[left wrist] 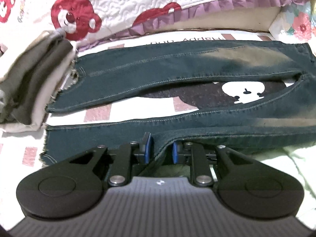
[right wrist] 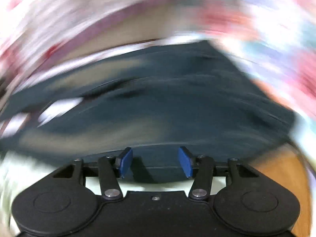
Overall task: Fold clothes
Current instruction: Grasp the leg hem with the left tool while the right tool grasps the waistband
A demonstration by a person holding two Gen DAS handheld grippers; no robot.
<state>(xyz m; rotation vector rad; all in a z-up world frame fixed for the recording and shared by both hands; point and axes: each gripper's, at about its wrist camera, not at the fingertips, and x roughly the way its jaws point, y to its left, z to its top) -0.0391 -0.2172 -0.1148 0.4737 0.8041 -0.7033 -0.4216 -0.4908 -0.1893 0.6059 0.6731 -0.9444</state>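
Observation:
Dark blue jeans [left wrist: 177, 69] lie flat on a printed sheet, legs spread apart and pointing left, waist to the right. In the left wrist view my left gripper [left wrist: 161, 148] is shut on the near leg's [left wrist: 197, 126] front edge, and a fold of denim rises between its blue pads [left wrist: 147, 144]. The right wrist view is heavily motion-blurred. It shows the jeans [right wrist: 167, 102] filling the middle, with my right gripper [right wrist: 156, 162] open just over their near edge and nothing between its fingers.
A stack of folded olive and cream clothes [left wrist: 29, 83] sits at the left by the leg hems. A white quilt with red bears [left wrist: 118, 4] lies behind. The sheet shows a panda print [left wrist: 243, 90]. A brown wooden surface [right wrist: 276, 169] appears at right.

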